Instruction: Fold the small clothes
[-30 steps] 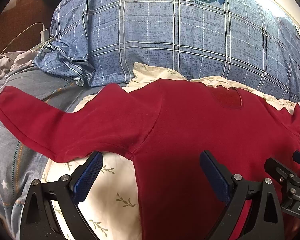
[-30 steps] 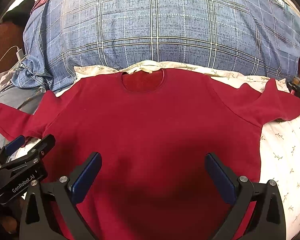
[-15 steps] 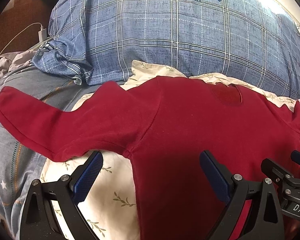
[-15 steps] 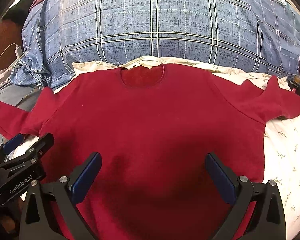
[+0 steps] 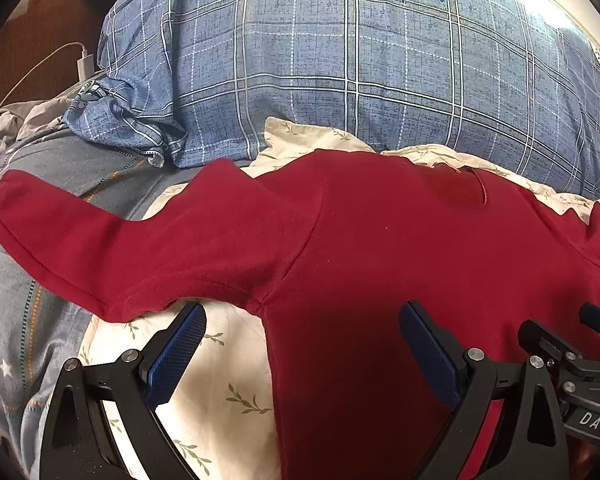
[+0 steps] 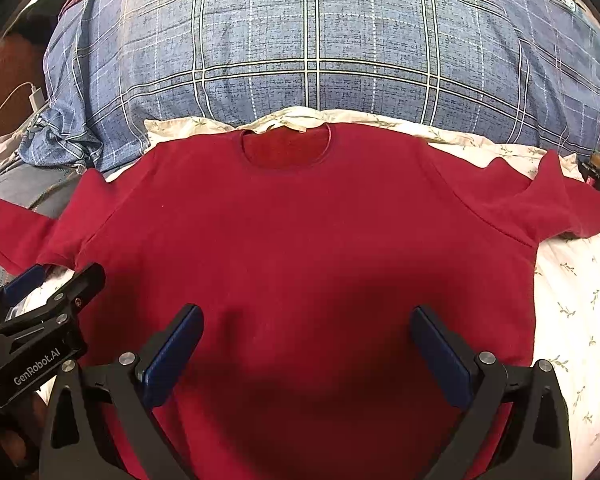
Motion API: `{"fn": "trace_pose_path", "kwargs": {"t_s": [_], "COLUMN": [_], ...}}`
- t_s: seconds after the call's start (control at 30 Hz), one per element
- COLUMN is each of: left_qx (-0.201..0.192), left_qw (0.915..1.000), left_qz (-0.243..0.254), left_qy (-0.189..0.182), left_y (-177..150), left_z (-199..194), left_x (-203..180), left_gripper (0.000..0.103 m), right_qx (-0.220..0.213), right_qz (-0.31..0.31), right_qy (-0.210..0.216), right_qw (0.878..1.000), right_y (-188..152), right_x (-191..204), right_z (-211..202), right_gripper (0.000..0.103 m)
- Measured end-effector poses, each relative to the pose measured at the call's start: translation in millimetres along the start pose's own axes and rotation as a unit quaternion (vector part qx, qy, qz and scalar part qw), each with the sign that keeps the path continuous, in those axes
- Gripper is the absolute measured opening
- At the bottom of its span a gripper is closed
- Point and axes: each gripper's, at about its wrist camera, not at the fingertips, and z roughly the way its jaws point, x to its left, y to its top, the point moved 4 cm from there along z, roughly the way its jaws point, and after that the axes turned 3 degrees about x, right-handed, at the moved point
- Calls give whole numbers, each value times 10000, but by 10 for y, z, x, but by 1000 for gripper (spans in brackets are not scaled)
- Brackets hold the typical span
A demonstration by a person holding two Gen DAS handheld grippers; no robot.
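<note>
— Fingers?
— Left gripper [image 5: 302,326] and right gripper [image 6: 306,330] both spread wide, holding nothing.
— The red shirt [image 6: 300,232]?
— Flat ahead of both (sleeves outstretched), on a leaf-print cream sheet [image 5: 228,392]; beyond the fingertips, a blue plaid pillow [image 6: 320,40].

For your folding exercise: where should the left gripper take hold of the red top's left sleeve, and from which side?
Probably at the cuff end of the left sleeve of the red top, coming from the outer left. The sleeve lies flat and stretched away from the body, so its free end can be pinched and carried inward. The left gripper is open beside the armpit now.
</note>
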Motion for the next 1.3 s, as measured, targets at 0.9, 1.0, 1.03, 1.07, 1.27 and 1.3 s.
{"fn": "trace_pose_path", "kwargs": {"t_s": [0.9,1.0,1.03,1.07,1.27,1.3], "left_qx": [-163,-311,-345,-370,-502,-513], "left_qw": [9996,9987,9981,9974,9876,9836], "left_qz": [-152,-198,-227,-264,-749,-894], "left_qy": [152,360,454,556,1284,1482], "left_y": [58,82,93,101,197,227], "left_z": [-81,-145,-161,-169,-223,-234], "left_x": [129,211,250,286,730,852], "left_gripper": [97,97,97,97,97,97], "right_qx": [30,32,33,40,114,128], "right_qz": [-153,-176,-172,-171,-252,-299], "right_qy": [70,93,104,116,216,239], "right_qw": [9999,9998,9998,9998,9994,9992], "right_y": [-4,8,12,16,5,7], "right_x": [124,138,143,150,247,271], "right_z": [31,28,29,31,58,58], "right_gripper": [103,103,103,103,103,103]}}
